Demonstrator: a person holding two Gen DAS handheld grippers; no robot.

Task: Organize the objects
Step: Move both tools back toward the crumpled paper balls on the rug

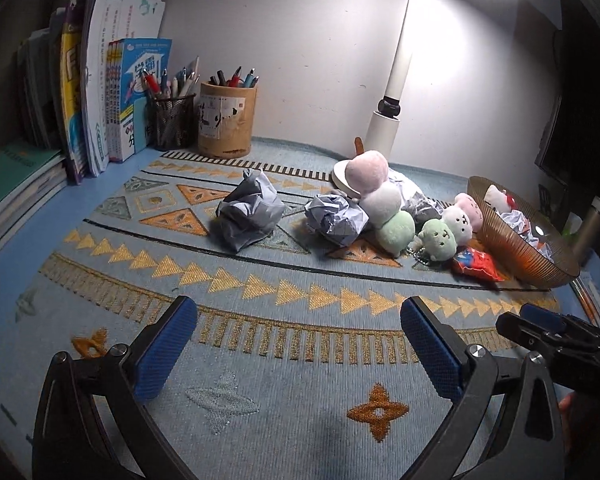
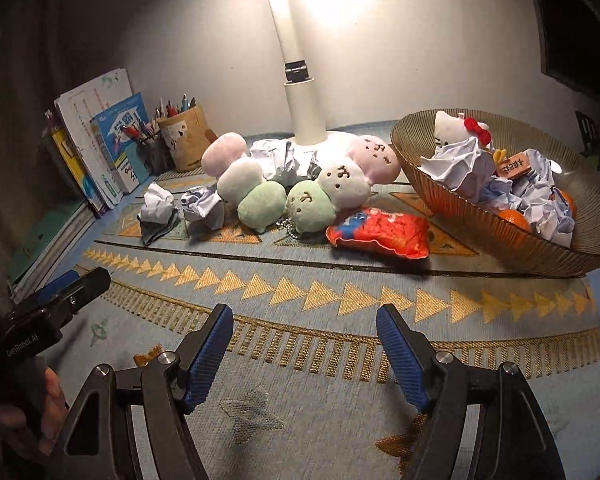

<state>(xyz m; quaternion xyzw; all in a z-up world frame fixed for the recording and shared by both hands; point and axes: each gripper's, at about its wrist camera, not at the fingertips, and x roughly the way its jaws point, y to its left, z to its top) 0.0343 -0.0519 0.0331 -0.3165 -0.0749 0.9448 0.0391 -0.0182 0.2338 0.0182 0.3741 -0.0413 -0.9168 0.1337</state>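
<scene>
Two crumpled paper balls (image 1: pixel 249 210) (image 1: pixel 335 218) lie on the patterned mat; they also show in the right wrist view (image 2: pixel 157 208) (image 2: pixel 204 206). Beside them are two three-ball plush dango toys (image 1: pixel 384 200) (image 2: pixel 340 188) and a red snack packet (image 2: pixel 380 230). An amber ribbed bowl (image 2: pixel 500 240) at the right holds crumpled paper, a white cat plush (image 2: pixel 456 126) and oranges. My left gripper (image 1: pixel 298 344) is open and empty above the near mat. My right gripper (image 2: pixel 304 344) is open and empty too.
A white lamp post (image 1: pixel 396 80) stands at the back on a base. A wooden pen holder (image 1: pixel 227 120) and a mesh pen cup (image 1: pixel 171 120) stand at the back left next to upright books (image 1: pixel 100 96). Stacked books (image 1: pixel 16 184) lie at the left edge.
</scene>
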